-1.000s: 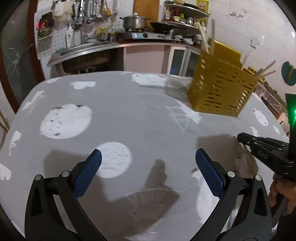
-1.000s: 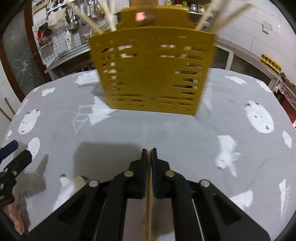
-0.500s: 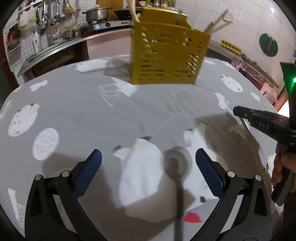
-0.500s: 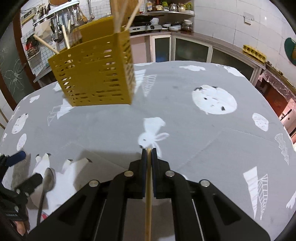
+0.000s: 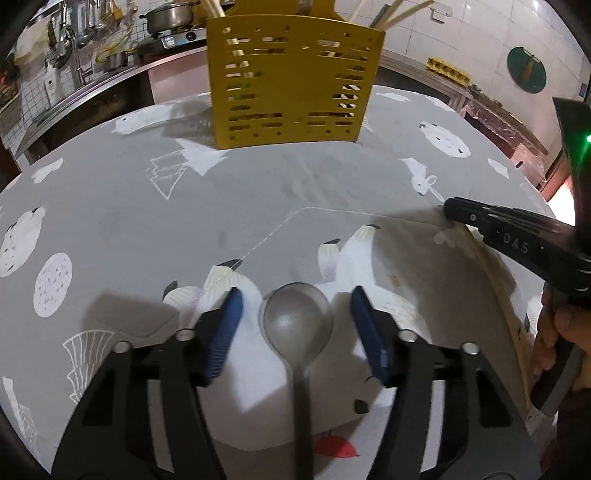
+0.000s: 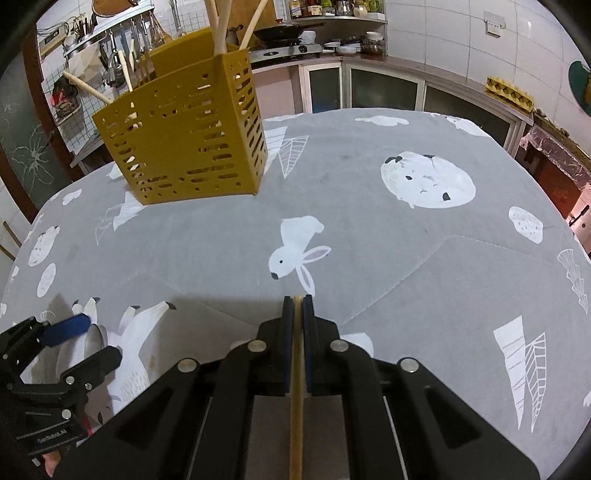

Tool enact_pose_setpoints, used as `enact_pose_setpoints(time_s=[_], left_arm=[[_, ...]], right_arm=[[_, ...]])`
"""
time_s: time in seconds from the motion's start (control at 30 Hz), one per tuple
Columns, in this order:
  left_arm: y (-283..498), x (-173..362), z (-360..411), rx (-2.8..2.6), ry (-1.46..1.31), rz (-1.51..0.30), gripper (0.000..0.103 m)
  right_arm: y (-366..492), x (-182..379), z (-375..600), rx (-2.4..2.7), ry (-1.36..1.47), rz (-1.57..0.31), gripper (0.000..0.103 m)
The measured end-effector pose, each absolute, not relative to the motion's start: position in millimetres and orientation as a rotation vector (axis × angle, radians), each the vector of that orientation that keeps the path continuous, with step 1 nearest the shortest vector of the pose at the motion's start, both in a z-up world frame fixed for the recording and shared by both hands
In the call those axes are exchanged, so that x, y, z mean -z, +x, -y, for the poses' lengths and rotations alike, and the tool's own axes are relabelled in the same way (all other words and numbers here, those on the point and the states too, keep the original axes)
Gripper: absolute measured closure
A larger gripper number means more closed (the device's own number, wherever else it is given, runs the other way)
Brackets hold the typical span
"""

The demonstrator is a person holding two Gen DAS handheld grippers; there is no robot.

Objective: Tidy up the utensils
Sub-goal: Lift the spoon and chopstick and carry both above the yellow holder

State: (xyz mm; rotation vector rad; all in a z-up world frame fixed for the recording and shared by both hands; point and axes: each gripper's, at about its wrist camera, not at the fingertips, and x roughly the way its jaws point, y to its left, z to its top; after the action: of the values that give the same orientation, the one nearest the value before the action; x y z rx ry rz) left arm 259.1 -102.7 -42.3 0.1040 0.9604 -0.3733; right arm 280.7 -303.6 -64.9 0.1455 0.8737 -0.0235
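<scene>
A metal spoon lies on the grey tablecloth, bowl pointing away from me. My left gripper is open, its blue pads on either side of the spoon's bowl, not touching it. It shows at the lower left of the right wrist view. My right gripper is shut on a wooden chopstick that runs back under it. It enters the left wrist view from the right, with the chopstick below it. A yellow slotted utensil holder stands at the far side, with several chopsticks in it.
The round table carries a grey cloth with white animal prints. A kitchen counter with a stove and pots runs behind it. Cabinets stand at the back right.
My left gripper swung right and forward onto the spoon and narrowed its jaws around the bowl. My right gripper turned right, still holding the chopstick; the holder moved left in its view.
</scene>
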Motion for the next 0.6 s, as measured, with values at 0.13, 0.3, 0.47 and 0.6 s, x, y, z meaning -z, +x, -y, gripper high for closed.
enact_pose_setpoints(time_s=[0.13, 0.3, 0.47, 0.6], left_arm=[[262.0, 42.0, 106.2, 0.373, 0.12, -0.96, 0.064], [267.3, 39.4, 101.0, 0.366, 0.095, -0.966, 0.069], [267.5, 33.3, 92.1, 0.339, 0.069, -0.937, 0.069], [268.3, 15.7, 78.5, 0.306, 0.045, -0.881, 0.069]], right_arm=[[280.5, 65.6, 301.1, 0.02, 0.146, -0.872, 0.098], [278.2, 59.0, 296.2, 0.011, 0.142, -0.852, 0.098], [275.5, 45.8, 291.8, -0.003, 0.138, -0.817, 0.098], [274.3, 34.1, 290.7, -0.012, 0.144, -0.783, 0.098]])
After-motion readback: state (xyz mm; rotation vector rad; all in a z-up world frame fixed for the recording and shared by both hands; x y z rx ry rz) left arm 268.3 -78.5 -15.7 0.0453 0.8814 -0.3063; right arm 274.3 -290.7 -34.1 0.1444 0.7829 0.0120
